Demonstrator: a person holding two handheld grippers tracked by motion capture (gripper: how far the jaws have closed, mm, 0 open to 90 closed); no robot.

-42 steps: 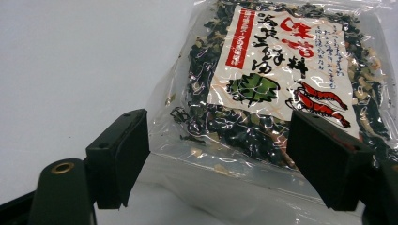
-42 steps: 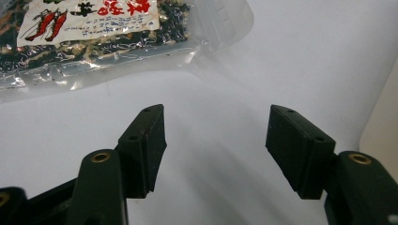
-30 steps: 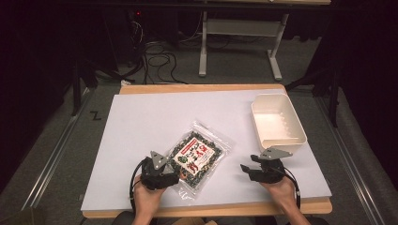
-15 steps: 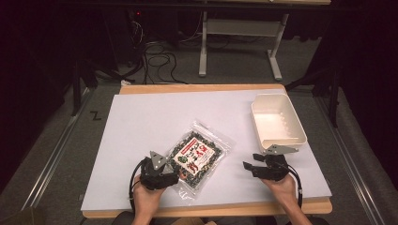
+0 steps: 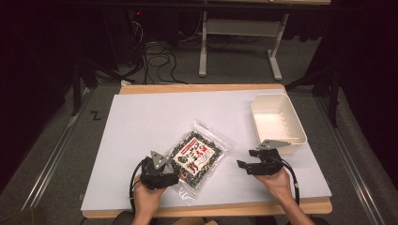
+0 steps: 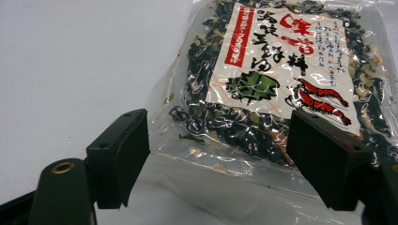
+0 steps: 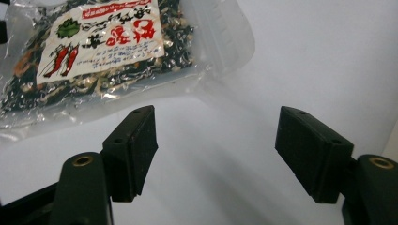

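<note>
The clear packet (image 5: 197, 157) of dark dried flakes with a white and red label lies flat on the white table (image 5: 141, 122), near the near edge and a little left of centre, with the cream bin (image 5: 277, 122) well apart at the far right. The left gripper (image 5: 174, 174) sits at the packet's near left corner, its 2 jaws wide apart with the clear sealed margin lying between them but not pressed. The right gripper (image 5: 245, 158) hovers over bare table to the right of the packet, and its jaws have just been opening to their widest, with nothing between them. The likely step is a grasp on the packet, probably to carry it to the bin. To do it well, the person should close the left jaws on the flat sealed margin rather than the bulging filled part, since slick film may slide. The right gripper should come in low at the packet's right edge, so the packet lifts level without sagging.
</note>
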